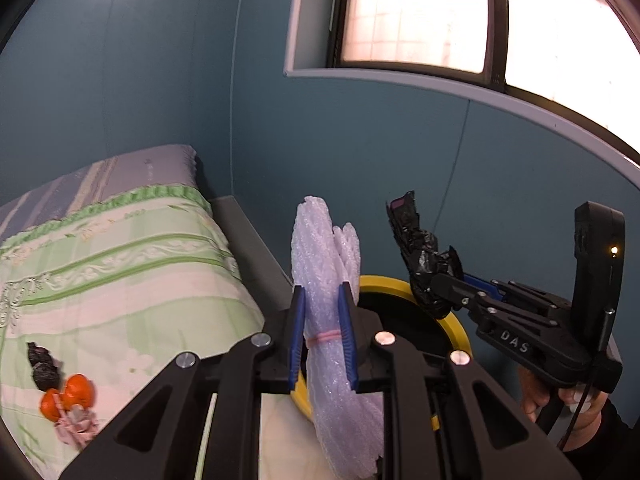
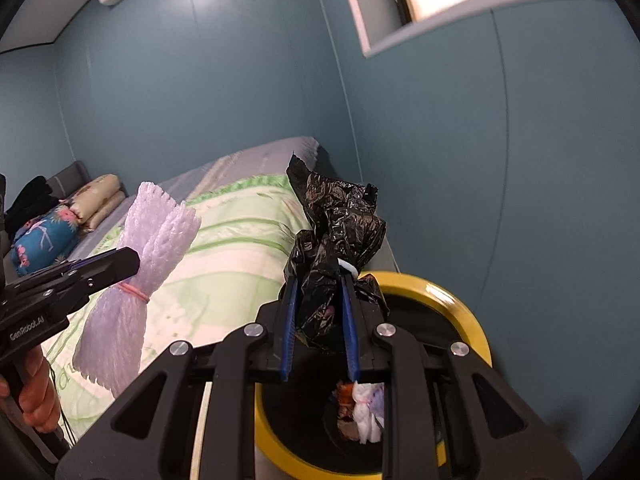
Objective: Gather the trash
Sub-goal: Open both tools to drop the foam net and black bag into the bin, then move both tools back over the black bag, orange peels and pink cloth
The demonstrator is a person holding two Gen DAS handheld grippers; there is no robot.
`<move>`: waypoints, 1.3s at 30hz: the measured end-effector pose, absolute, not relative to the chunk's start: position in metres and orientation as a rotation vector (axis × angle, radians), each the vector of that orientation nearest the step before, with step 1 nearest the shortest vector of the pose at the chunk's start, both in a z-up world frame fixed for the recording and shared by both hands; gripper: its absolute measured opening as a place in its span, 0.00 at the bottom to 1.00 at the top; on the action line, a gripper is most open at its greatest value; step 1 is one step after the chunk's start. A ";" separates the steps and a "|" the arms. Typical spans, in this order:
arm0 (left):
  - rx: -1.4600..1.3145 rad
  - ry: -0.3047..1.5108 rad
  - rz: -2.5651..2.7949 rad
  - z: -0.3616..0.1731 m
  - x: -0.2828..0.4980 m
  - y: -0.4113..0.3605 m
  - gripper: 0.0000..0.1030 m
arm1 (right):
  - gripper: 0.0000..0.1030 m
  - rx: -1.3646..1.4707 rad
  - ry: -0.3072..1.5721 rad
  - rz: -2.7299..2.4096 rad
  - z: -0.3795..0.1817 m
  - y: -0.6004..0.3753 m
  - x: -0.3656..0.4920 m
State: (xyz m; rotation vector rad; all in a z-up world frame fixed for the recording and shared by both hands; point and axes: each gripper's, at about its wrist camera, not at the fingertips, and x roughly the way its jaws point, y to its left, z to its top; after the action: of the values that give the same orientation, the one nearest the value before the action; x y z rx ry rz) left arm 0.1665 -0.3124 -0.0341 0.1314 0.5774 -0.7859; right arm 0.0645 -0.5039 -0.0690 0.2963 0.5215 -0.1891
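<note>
My left gripper (image 1: 322,300) is shut on a white foam-net bundle (image 1: 332,264) tied with a pink band; the same bundle (image 2: 132,280) shows at the left of the right wrist view. My right gripper (image 2: 318,284) is shut on a crumpled black plastic bag (image 2: 340,220), also seen from the left wrist as a black bag (image 1: 420,252). Both grippers hover at the yellow-rimmed trash bin (image 2: 476,320), whose rim (image 1: 384,284) shows behind the foam. Inside the bin lie some trash pieces (image 2: 362,412).
A bed with a green striped quilt (image 1: 120,260) lies left of the bin. On it rest two orange fruits (image 1: 70,396), a small black bag (image 1: 42,368) and a pink scrap (image 1: 76,426). Pillows (image 2: 96,200) lie at the far end. Blue walls and a window (image 1: 440,20) stand behind.
</note>
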 end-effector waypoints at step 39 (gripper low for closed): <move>-0.028 0.780 -0.590 -0.100 0.263 -0.263 0.65 | 0.51 0.322 0.583 -0.216 -0.087 -0.504 0.087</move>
State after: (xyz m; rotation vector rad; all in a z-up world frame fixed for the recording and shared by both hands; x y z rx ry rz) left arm 0.2626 -0.2635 -0.0996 -0.0281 0.7795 -0.5903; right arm 0.0867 -0.5042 -0.0869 0.3219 0.5829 -0.2158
